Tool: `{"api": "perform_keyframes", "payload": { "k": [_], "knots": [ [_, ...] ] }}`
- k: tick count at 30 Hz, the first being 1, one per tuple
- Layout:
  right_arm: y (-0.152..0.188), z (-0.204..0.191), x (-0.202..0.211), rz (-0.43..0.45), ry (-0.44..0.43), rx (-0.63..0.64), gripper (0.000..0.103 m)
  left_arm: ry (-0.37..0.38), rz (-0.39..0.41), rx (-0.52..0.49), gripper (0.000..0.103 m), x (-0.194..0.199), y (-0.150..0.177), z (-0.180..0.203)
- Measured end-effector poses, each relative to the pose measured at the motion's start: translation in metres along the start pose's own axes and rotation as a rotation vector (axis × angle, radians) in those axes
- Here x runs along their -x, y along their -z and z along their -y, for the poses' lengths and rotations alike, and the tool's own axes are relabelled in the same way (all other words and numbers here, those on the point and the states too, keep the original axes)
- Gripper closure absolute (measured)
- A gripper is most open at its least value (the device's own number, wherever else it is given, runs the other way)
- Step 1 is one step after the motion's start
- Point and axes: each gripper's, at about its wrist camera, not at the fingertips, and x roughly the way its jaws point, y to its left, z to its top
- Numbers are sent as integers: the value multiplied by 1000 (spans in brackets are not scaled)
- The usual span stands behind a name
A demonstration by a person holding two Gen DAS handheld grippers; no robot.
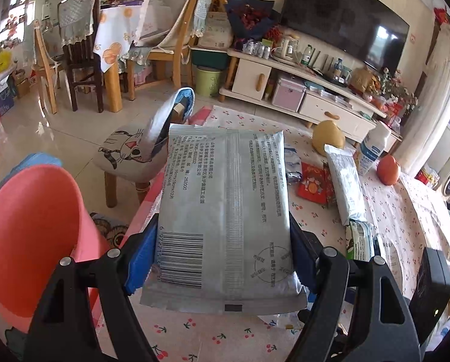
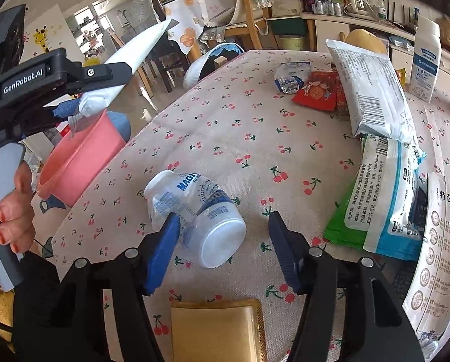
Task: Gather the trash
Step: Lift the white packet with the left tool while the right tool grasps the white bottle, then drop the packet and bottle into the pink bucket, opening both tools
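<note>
Now the left gripper [image 1: 221, 259] squeezes a flat silver wipes packet [image 1: 225, 211], lifted near the pink plastic bin [image 1: 28, 241]. The right gripper [image 2: 221, 241] is open around a small clear plastic bottle [image 2: 194, 211] lying on the cherry tablecloth [image 2: 255, 138]. Round bottles roll, so it might slip away.
</note>
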Motion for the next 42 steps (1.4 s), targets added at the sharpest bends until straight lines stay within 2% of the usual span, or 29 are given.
{"api": "perform_keyframes", "payload": {
  "k": [2, 4, 9, 18, 27, 31, 35, 42],
  "knots": [
    [0, -5, -3, -4, 8, 22, 48, -5, -8, 20, 25, -2, -2, -6],
    [1, -8, -4, -10, -3, 24, 59, -12, -10, 39, 25, -3, -2, -11],
    [3, -16, -1, 1, 37, 54, 61, -11, -18, 108, 25, -5, -6, -28],
    [5, -34, 2, 26, 109, 59, 62, -45, 12, 186, 25, 3, -8, -52],
    [-23, -59, 29, 143, 125, 38, 62, -84, 60, 289, 25, 18, -9, -79],
    [-41, -82, 26, 172, 79, 43, 62, -139, 100, 387, 25, 28, -9, -105],
    [-61, -117, 16, 188, 26, 83, 62, -198, 129, 533, 25, 38, -4, -143],
    [-88, -172, -19, 178, -54, 137, 62, -275, 135, 753, 25, 47, 9, -204]
  ]
}}
